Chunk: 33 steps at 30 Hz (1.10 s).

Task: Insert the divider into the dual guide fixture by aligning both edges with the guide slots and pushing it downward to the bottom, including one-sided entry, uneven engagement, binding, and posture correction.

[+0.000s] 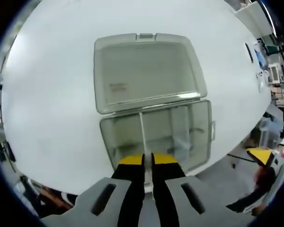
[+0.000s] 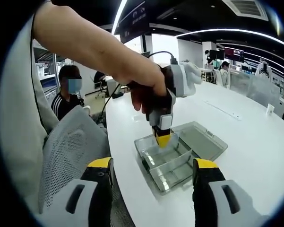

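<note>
White worktop (image 1: 52,94) carries the clear dual guide fixture (image 1: 156,130), lid open toward 12 o'clock. Divider (image 1: 142,137) is pinched upright by the left tool (image 1: 148,163) inside the fixture. Right tool (image 2: 153,172) is held wide, empty, short of the fixture.

Both my views are bright and evenly lit. In my right gripper view, long ceiling light strips (image 2: 198,33) glow overhead against a dark ceiling, and the white bench (image 2: 245,127) shines pale with barely a shadow. In my left gripper view, the bench (image 1: 52,94) is nearly washed out. Fisheye bending curves every edge, and things near the rim look soft and smeared.
</note>
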Available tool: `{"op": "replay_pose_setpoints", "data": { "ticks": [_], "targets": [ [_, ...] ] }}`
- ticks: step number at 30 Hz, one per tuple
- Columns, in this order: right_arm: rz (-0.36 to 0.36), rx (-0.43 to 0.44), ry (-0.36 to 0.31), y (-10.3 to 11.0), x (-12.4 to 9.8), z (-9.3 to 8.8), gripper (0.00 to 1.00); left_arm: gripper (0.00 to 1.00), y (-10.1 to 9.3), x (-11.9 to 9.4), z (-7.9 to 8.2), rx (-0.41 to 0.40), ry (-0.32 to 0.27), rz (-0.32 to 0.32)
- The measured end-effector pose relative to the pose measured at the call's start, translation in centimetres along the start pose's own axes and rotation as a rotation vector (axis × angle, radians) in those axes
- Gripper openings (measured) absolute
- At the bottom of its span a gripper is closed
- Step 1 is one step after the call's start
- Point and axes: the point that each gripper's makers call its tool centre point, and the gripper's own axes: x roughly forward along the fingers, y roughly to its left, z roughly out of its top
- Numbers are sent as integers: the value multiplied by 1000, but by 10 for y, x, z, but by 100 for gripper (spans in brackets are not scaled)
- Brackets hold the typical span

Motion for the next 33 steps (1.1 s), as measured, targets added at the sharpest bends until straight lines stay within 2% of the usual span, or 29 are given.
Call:
{"op": "replay_pose_setpoints", "data": {
  "ticks": [13, 33],
  "targets": [
    [4, -2, 1, 2, 1, 1, 66, 1, 1, -3, 1, -26, -1, -18],
    [5, -1, 1, 2, 1, 1, 65, 1, 1, -8, 0, -39, -8, -7]
  ]
}}
